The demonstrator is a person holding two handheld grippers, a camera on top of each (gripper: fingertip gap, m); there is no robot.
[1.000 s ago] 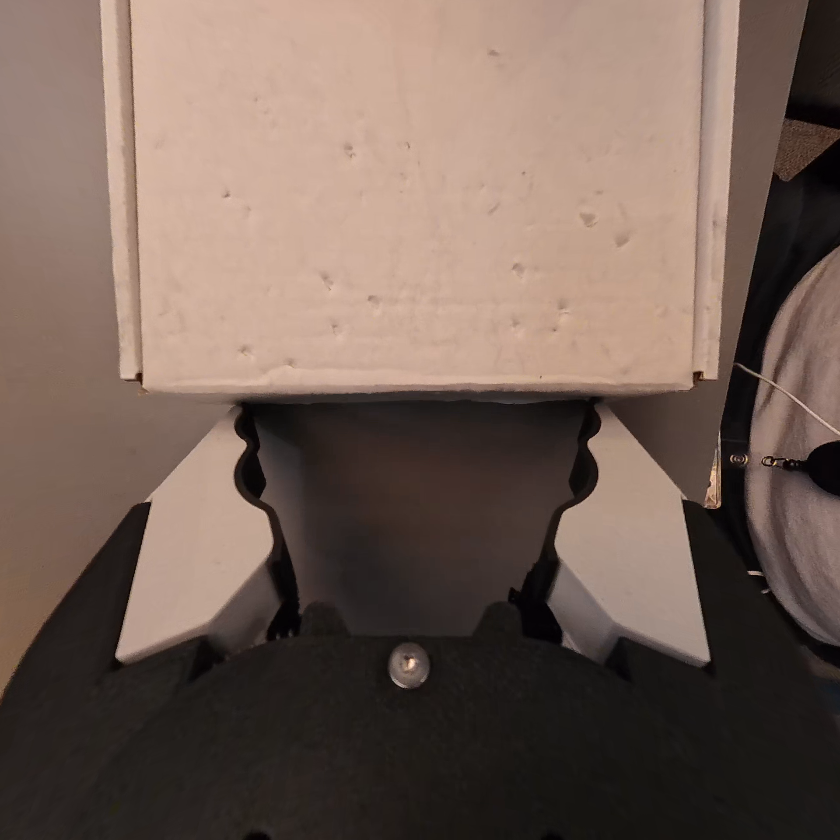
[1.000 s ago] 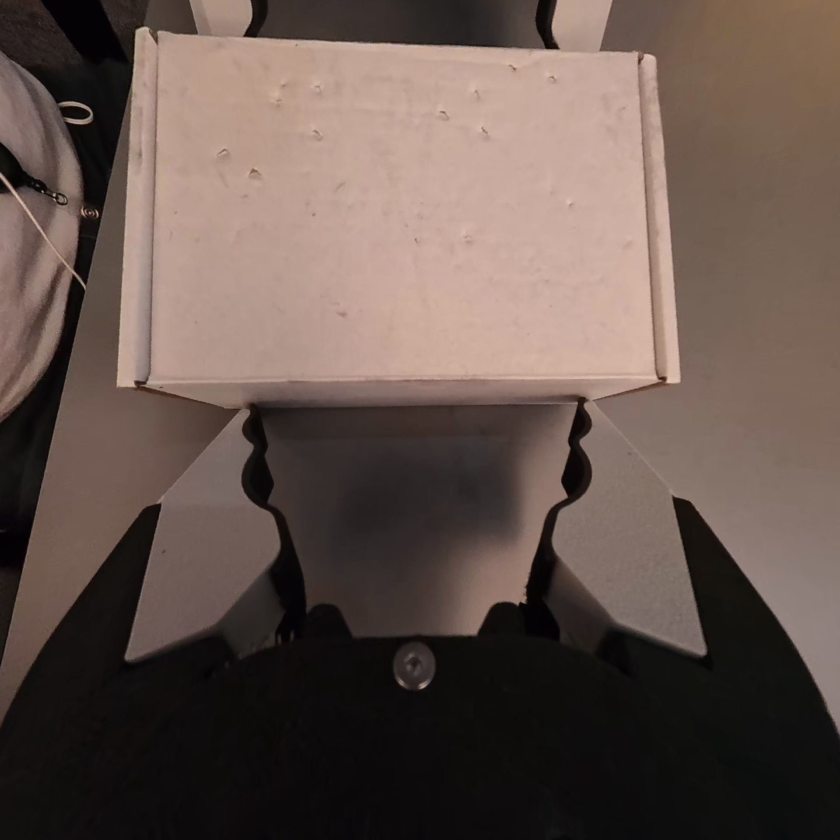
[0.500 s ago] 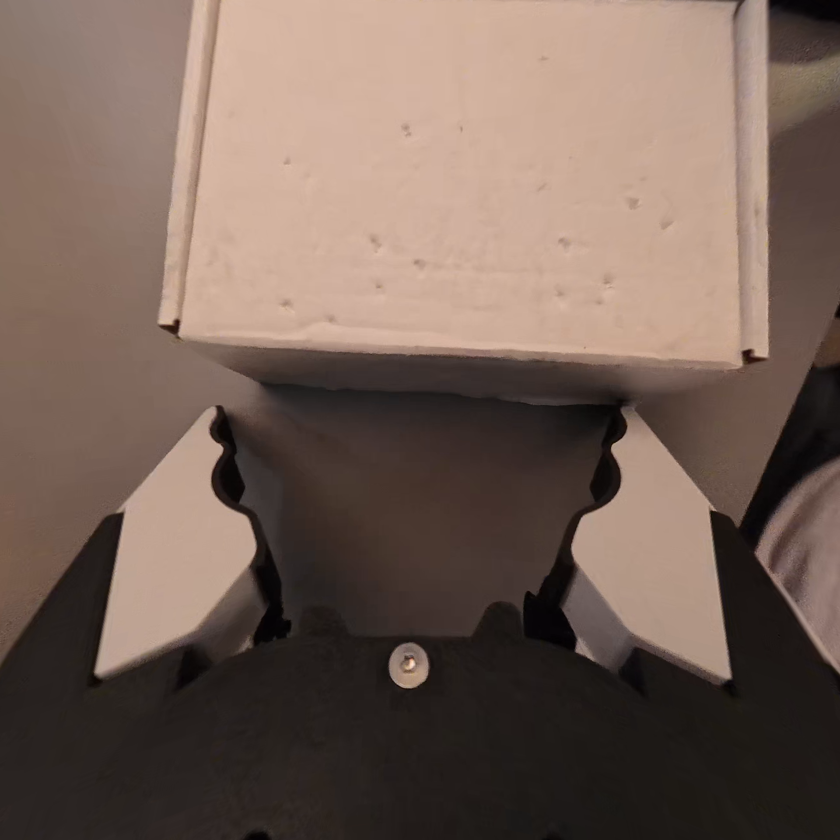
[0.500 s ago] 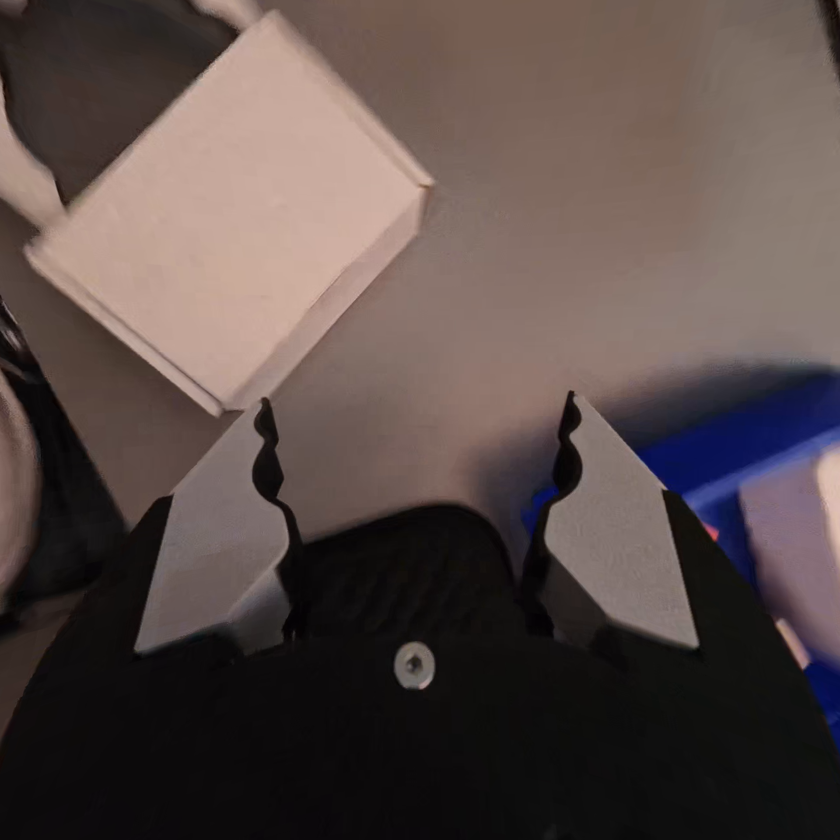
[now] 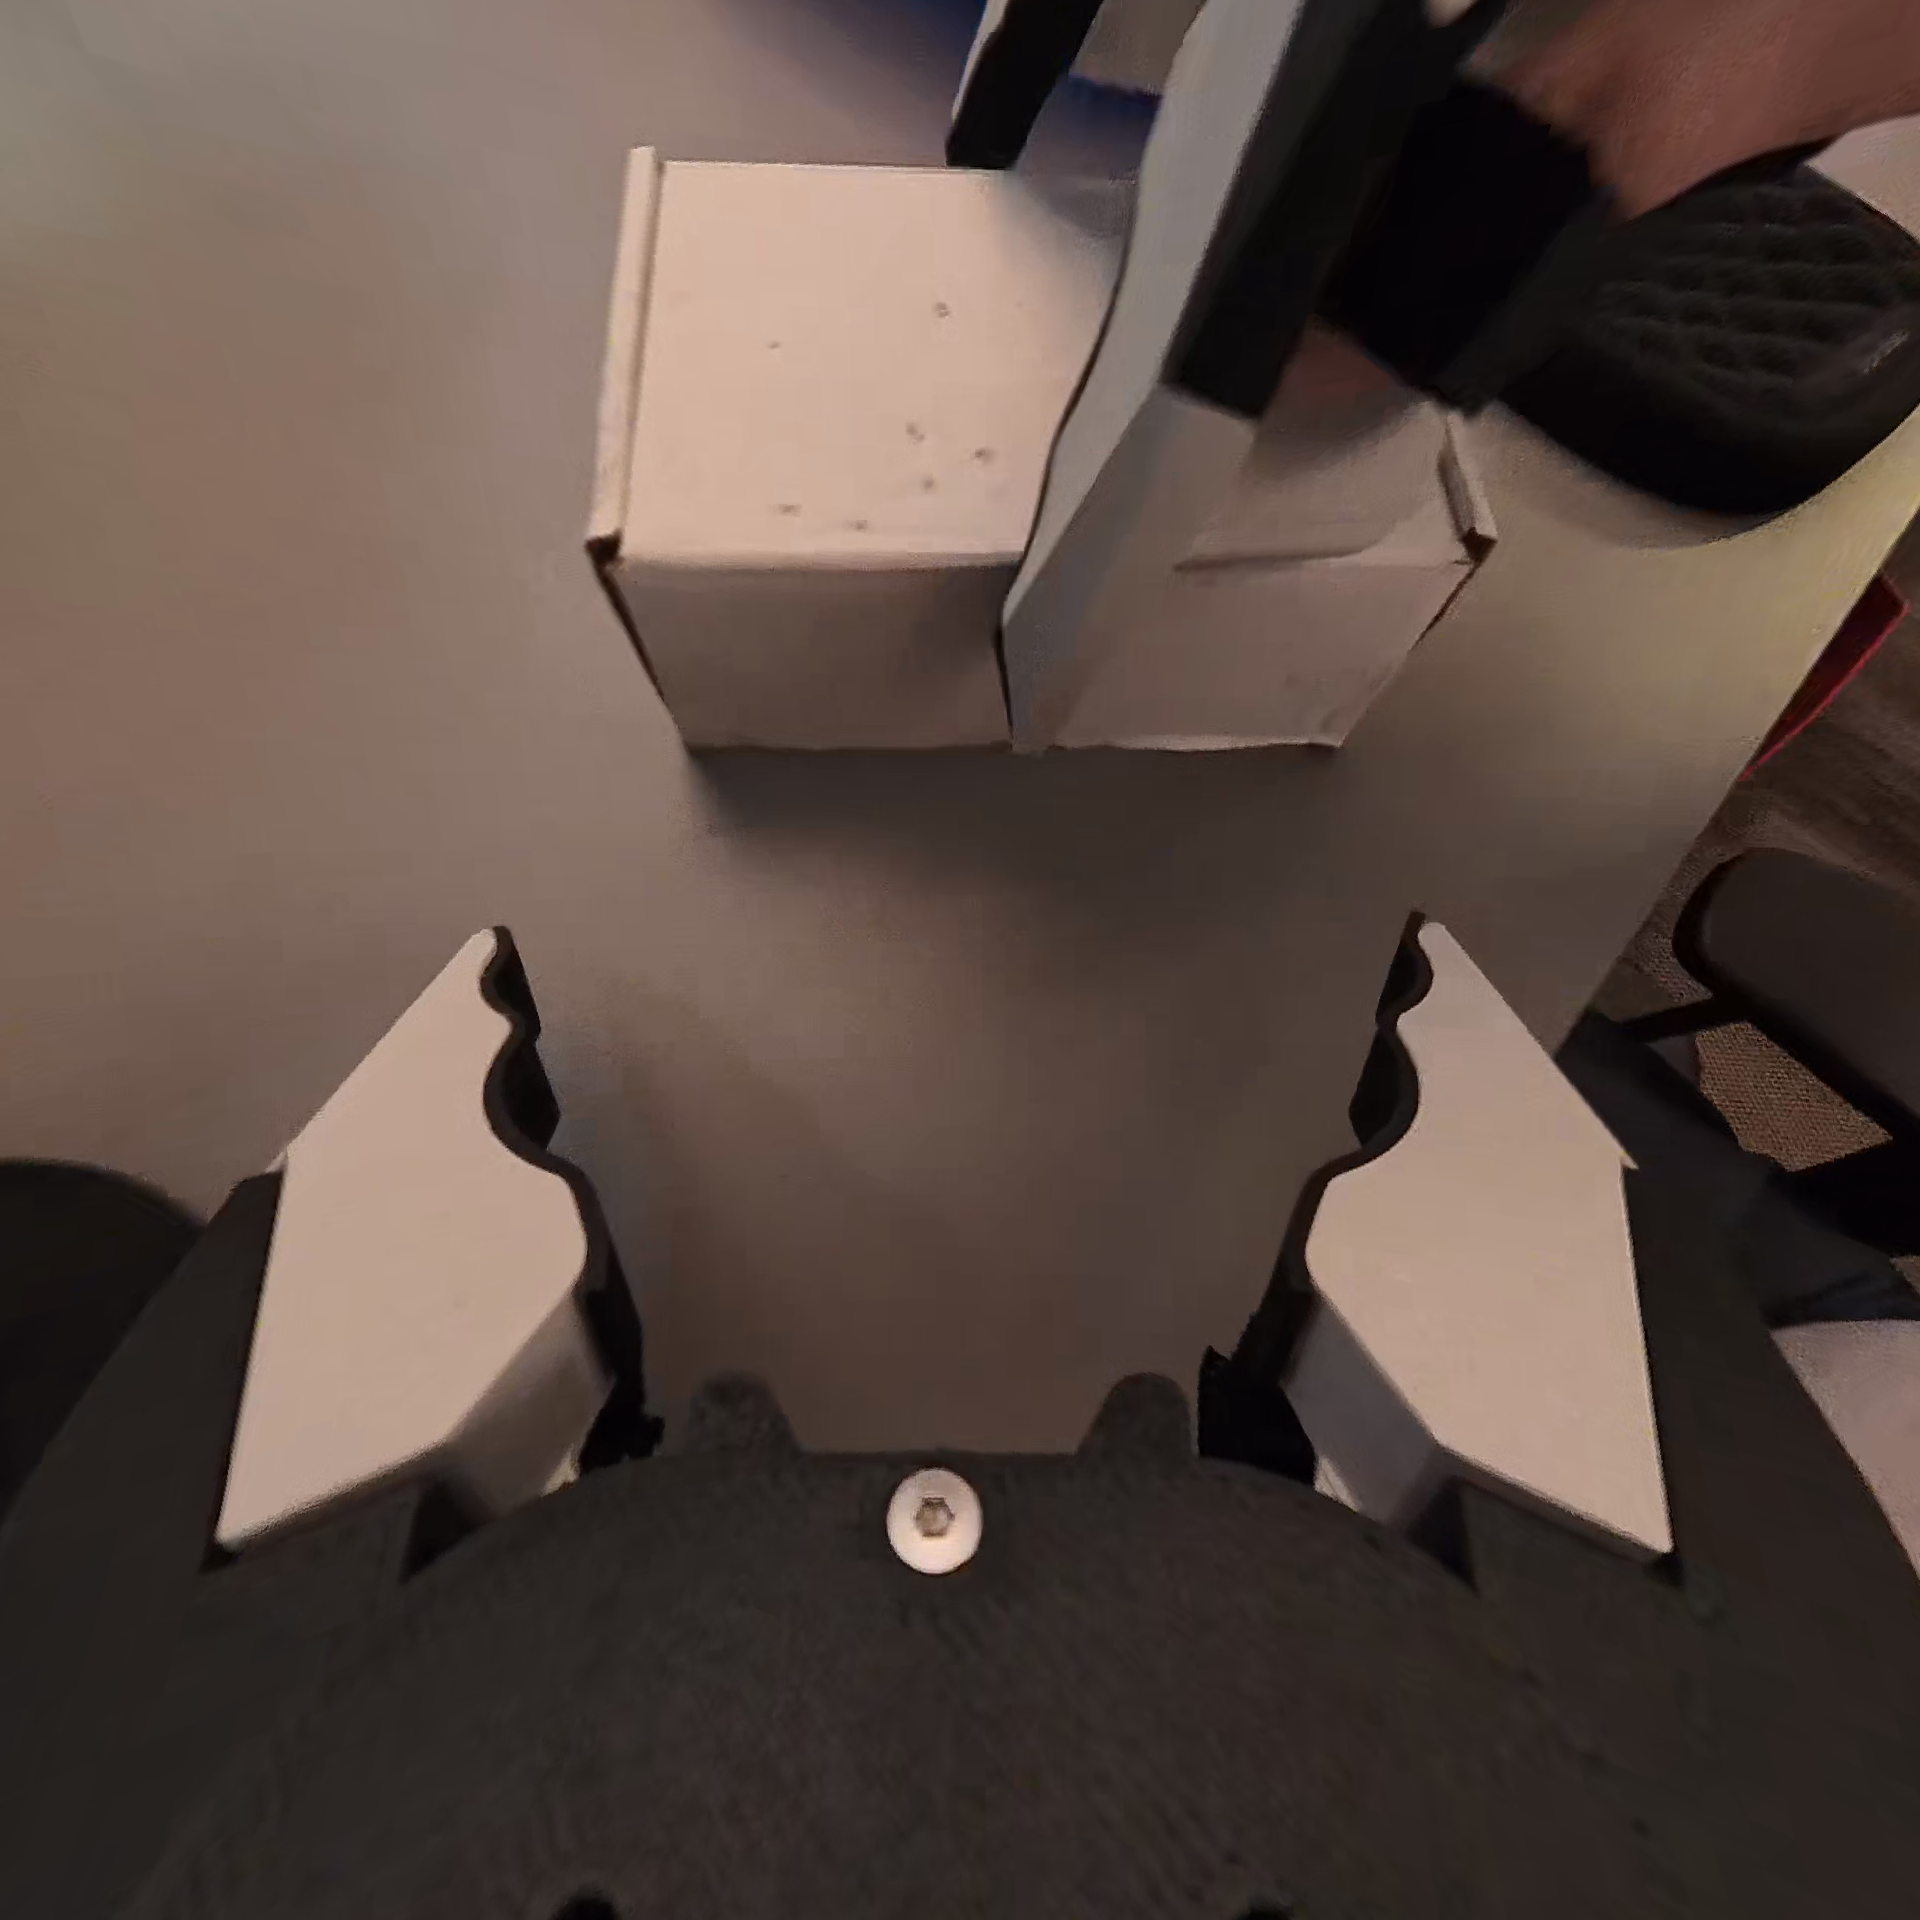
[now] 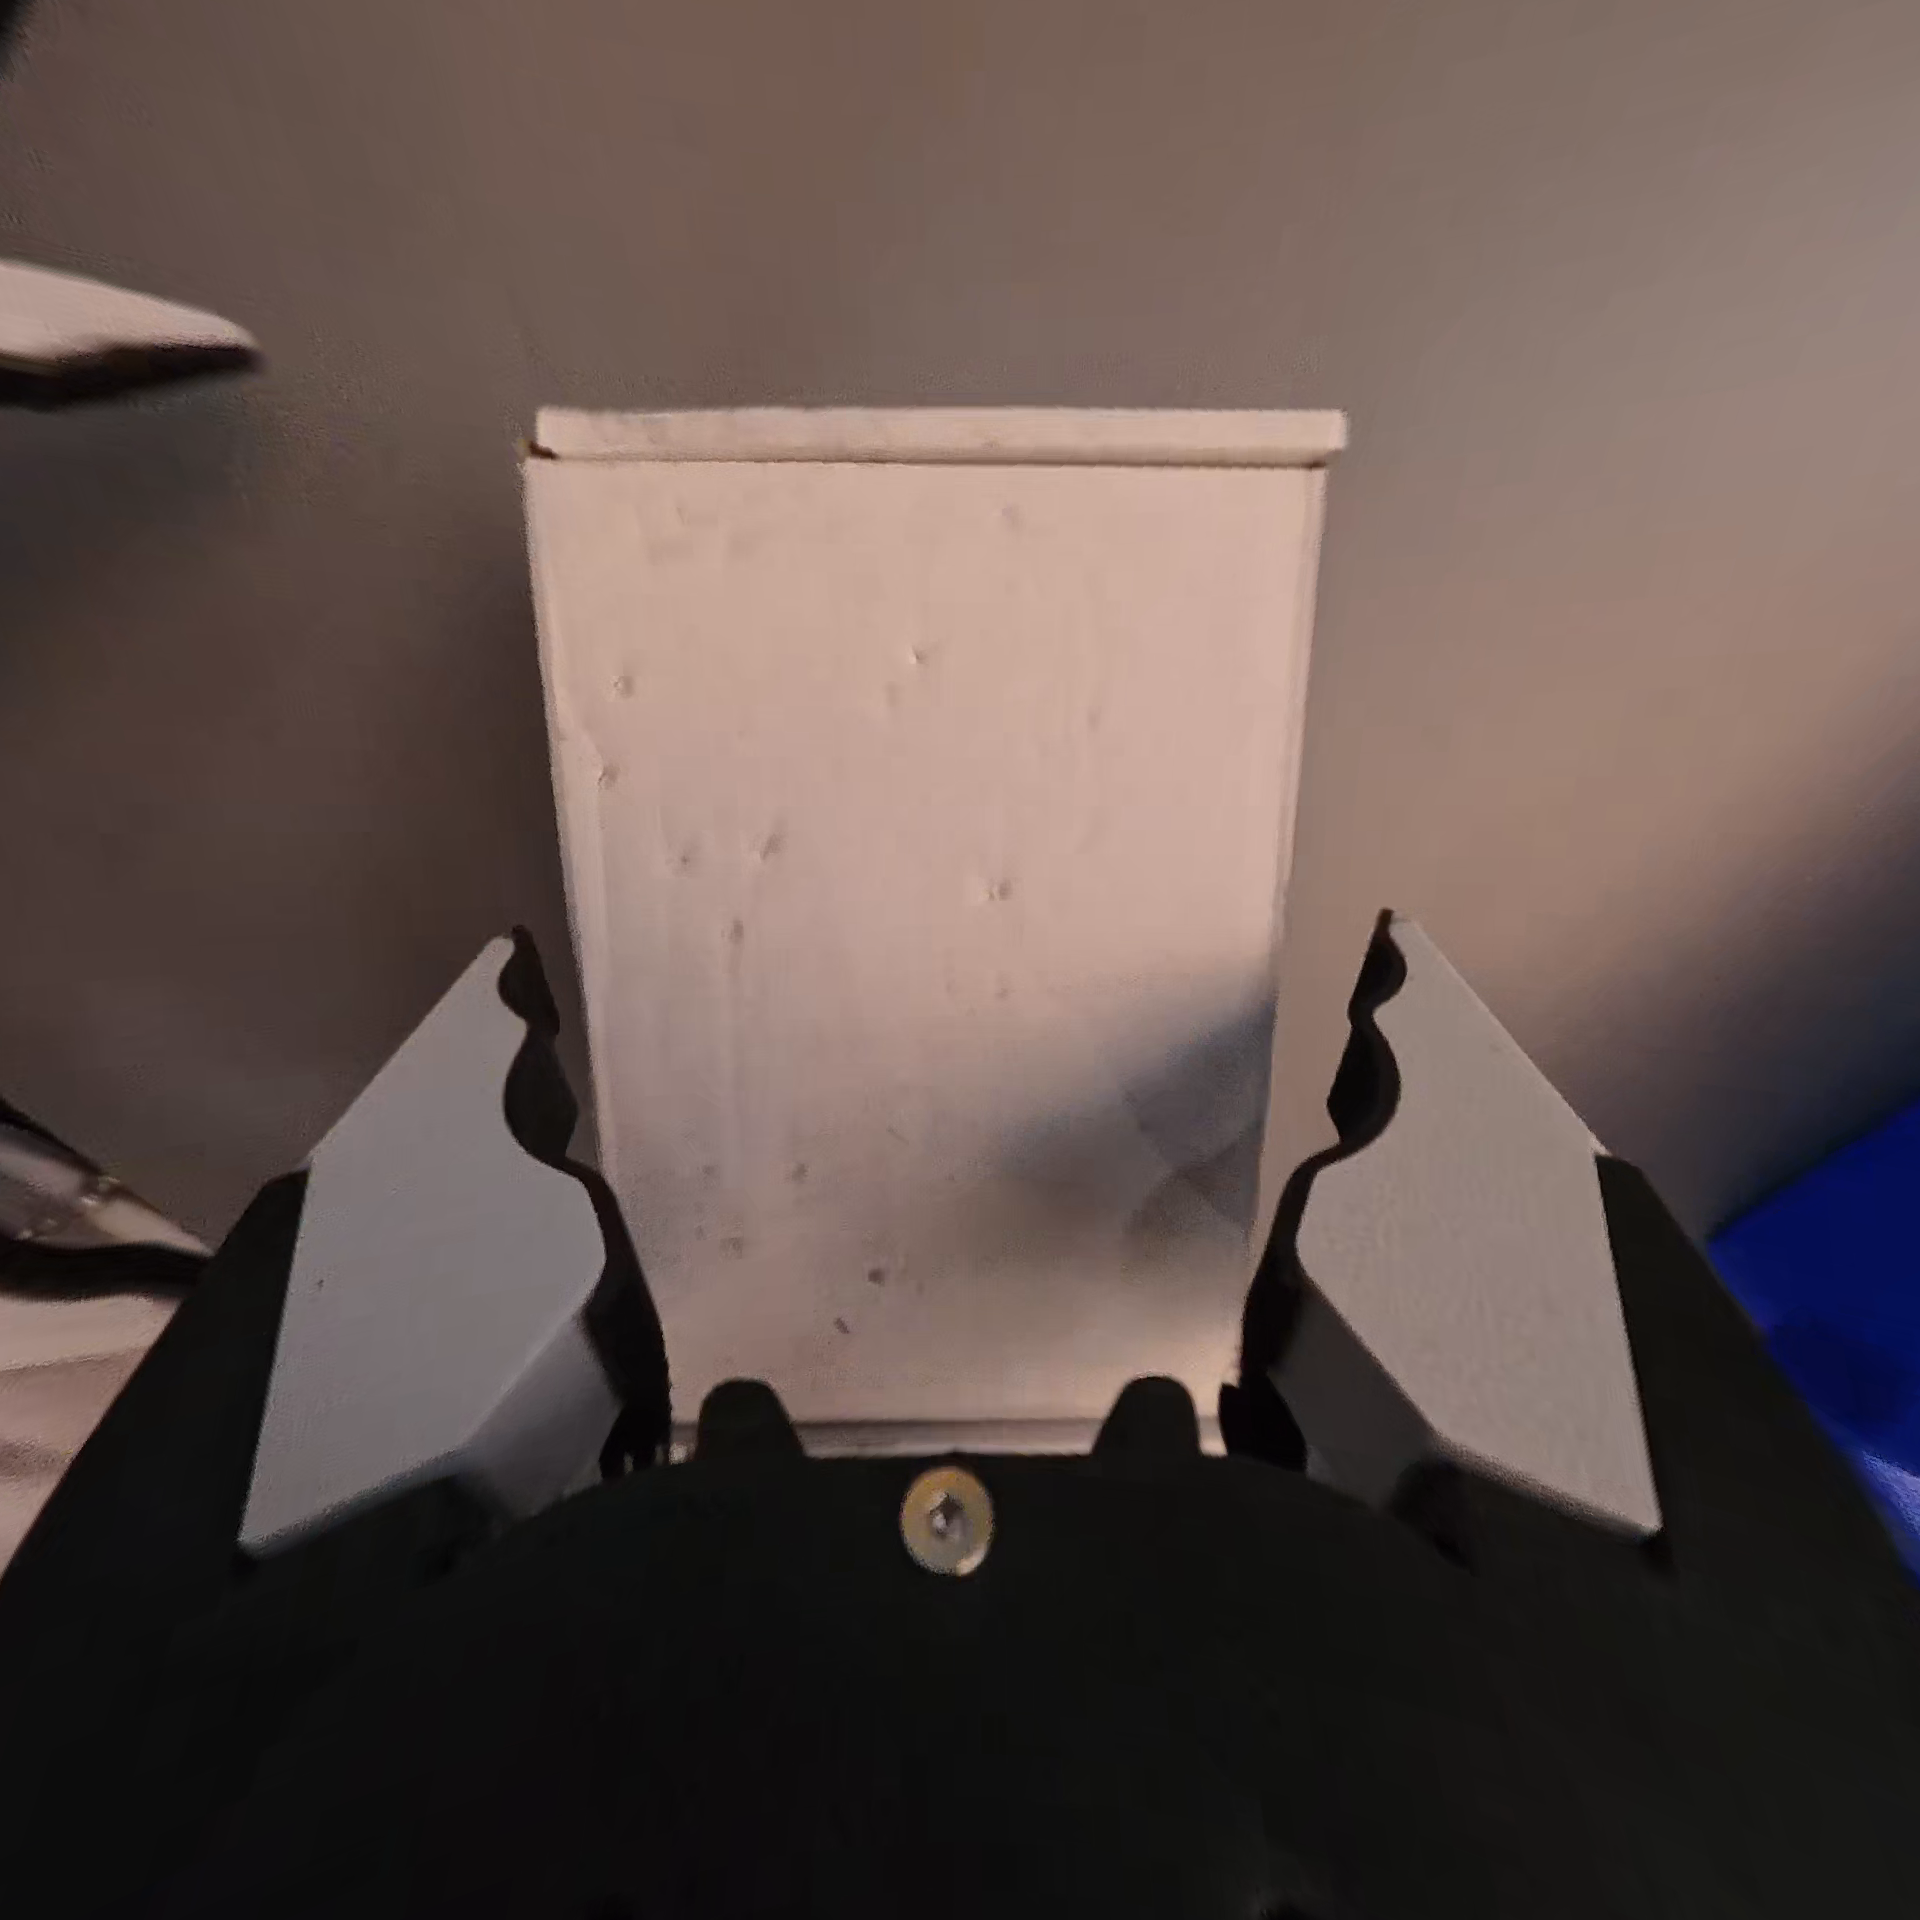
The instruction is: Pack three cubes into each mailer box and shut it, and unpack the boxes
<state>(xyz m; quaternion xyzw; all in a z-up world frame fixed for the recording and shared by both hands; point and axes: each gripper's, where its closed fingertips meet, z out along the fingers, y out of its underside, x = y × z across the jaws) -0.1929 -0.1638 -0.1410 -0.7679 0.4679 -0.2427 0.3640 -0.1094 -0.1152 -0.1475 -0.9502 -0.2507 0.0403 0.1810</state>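
Observation:
A shut white mailer box (image 5: pixel 831 395) stands on the grey table (image 5: pixel 312 520). My left gripper (image 5: pixel 956 935) is open and empty, a short way back from the box's near face. In the left wrist view, my right gripper (image 5: pixel 1013 436), held by a hand (image 5: pixel 1662 104), reaches down over the box's right part, with its near finger (image 5: pixel 1101 436) across the front face. In the right wrist view, the box (image 6: pixel 935 727) lies lengthwise between the open fingers of my right gripper (image 6: pixel 951 930), with a thin gap on each side. No cubes show.
A blue bin (image 6: pixel 1829 1309) sits at the lower right of the right wrist view. The table's edge (image 5: pixel 1714 831) runs down the right of the left wrist view, with a dark chair (image 5: pixel 1818 987) beyond it. A left gripper finger (image 6: pixel 125 343) shows at the left.
My left gripper has drawn back from the box. My right gripper swung off toward the blue bin, then came back over the box from another side and now straddles it.

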